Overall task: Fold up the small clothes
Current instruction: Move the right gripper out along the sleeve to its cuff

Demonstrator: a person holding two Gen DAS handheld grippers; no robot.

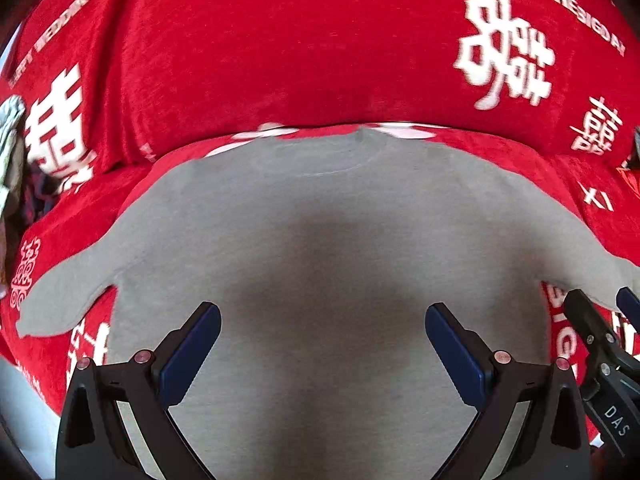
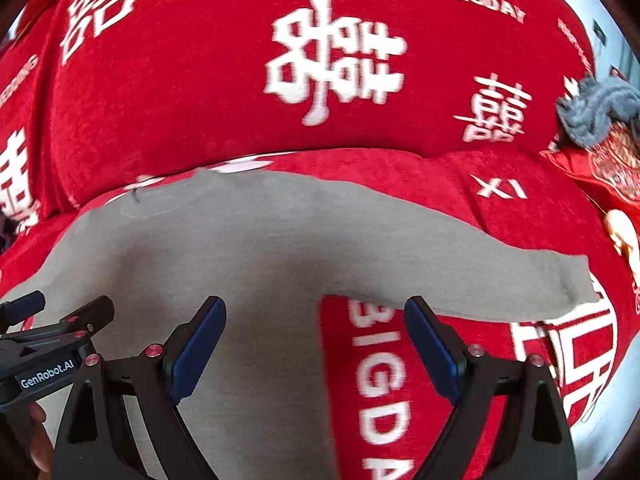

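Observation:
A small grey long-sleeved top (image 1: 320, 216) lies flat on a red cover, collar toward the back, both sleeves spread out. My left gripper (image 1: 322, 322) hovers open over the middle of its body, nothing between the fingers. In the right wrist view the same grey top (image 2: 248, 240) stretches its right sleeve (image 2: 500, 280) out to the right. My right gripper (image 2: 316, 316) stands open above the top's right edge, under the armpit, holding nothing. The right gripper (image 1: 600, 320) shows at the right edge of the left wrist view; the left gripper (image 2: 60, 316) shows at the left edge of the right wrist view.
The red cover (image 1: 280, 48) with white characters and lettering drapes a sofa seat and backrest. A blue-grey knitted item (image 2: 600, 108) lies at the far right with a red patterned cloth (image 2: 616, 168) below it. Patterned fabric (image 1: 10, 152) sits at the far left.

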